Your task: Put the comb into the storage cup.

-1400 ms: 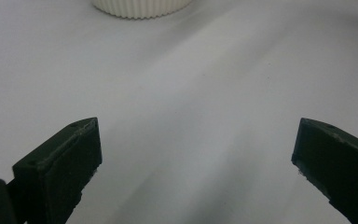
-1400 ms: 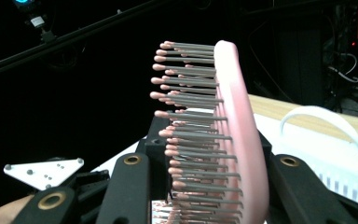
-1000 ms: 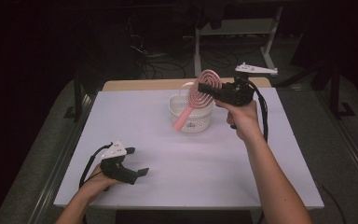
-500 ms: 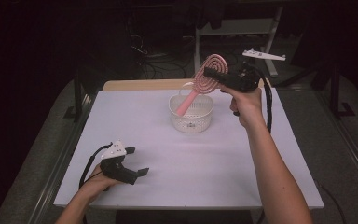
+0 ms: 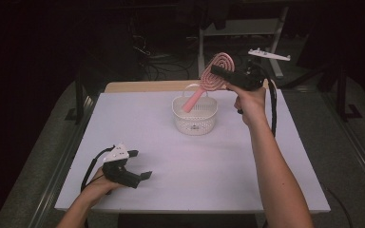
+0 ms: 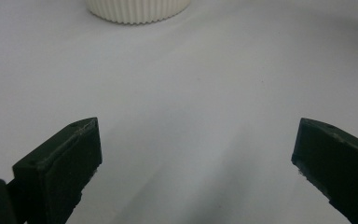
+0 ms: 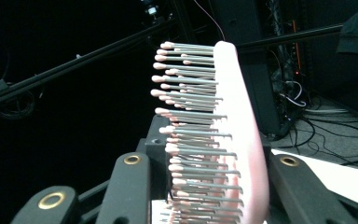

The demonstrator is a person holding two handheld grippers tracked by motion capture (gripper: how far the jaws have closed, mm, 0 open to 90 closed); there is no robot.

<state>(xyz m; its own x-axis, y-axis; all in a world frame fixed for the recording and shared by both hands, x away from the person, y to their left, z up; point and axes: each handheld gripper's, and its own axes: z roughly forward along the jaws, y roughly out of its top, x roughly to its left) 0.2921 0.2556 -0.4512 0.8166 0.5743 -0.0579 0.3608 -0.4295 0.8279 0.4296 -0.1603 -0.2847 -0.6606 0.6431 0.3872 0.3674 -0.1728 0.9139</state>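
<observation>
A white desk [image 5: 161, 190] seen from above, in a dark room; a person's forearms enter from the near edge.

Nearest, close to the near left corner, the left gripper [image 5: 140, 176] rests low over the desk top in the person's left hand [image 5: 105, 183]; its two black jaws stand wide apart with nothing between them; a black cable loops from it toward the left edge. In the left gripper view the jaws are cut off by the bottom of the frame, and bare white desk lies between them; at the top edge sits the ribbed lower wall of a white basket [image 6: 137, 10], its rim out of frame.

Farther back, near the middle of the far half of the desk, stands the white basket [image 5: 195, 119], with perforated walls and a thin arched handle.

Above and just behind it, the right gripper [image 5: 221, 72] is held up in the air by the person's right hand [image 5: 251, 102], clamped on the round head of a pink hairbrush [image 5: 209, 81]; the brush slants down to the left, and its handle tip dips inside the basket's rim; whether it touches the basket cannot be told. In the right gripper view the hairbrush [image 7: 228, 140] stands edge-on between the jaws, bristles pointing left; its lower part is cut off at the bottom.

Beyond the far edge, dark frames and floor cables are hard to make out.
</observation>
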